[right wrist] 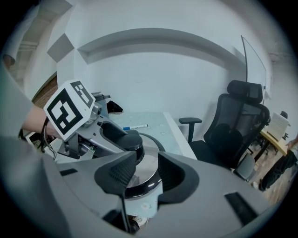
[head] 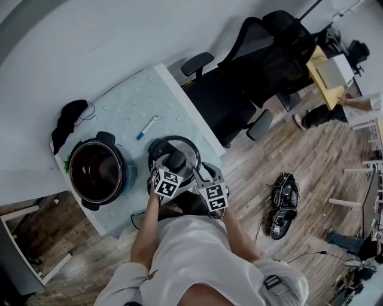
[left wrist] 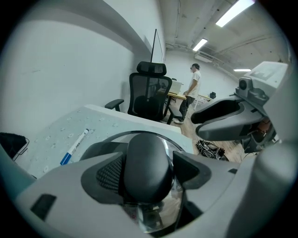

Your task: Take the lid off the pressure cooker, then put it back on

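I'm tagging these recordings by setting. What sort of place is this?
Likely an office or lab, not a kitchen: swivel chairs, ceiling strip lights, and the cooker on a desk-like table.

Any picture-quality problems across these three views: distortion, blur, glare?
Head view: fisheye bends the table edges; the light is even and the picture sharp. Left gripper view: dark corners, the knob is close up and soft, and the ceiling lights are blown out. Right gripper view: dark corners, and a pale sheen on the lid.
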### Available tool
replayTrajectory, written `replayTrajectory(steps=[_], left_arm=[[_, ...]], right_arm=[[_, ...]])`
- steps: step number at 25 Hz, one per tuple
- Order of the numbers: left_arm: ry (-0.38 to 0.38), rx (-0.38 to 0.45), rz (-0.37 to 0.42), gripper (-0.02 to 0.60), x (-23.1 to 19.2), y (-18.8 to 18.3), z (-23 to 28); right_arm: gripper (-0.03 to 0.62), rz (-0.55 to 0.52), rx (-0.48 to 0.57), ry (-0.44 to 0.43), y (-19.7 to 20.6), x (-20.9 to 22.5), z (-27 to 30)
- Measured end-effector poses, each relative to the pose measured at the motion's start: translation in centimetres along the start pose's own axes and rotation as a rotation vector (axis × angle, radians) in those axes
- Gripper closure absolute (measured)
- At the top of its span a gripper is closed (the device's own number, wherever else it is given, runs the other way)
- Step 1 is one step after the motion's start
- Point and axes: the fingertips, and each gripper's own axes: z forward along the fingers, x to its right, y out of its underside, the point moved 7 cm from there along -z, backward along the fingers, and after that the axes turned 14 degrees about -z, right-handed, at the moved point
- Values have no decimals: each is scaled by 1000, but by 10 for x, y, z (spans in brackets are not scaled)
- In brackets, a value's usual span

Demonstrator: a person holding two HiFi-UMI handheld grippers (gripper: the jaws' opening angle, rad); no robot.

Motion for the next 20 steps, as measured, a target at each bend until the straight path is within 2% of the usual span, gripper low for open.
replayTrajectory(steps=[4,5,9,20], left_arm=[[-22,-21,2,257,1,-1,10],[-33,-22,8,286,1,-1,11],[-48,-25,4,308,1,-2,12],[-72,-31,-54,309,7,-8,7]], right_arm=[[447,-1,-8,-12,3,6,1],[447,1,-7,-12,3,8,1],[448,-6,1,-27,3,15,5],[450,-52,39,-80,-2,31,3]])
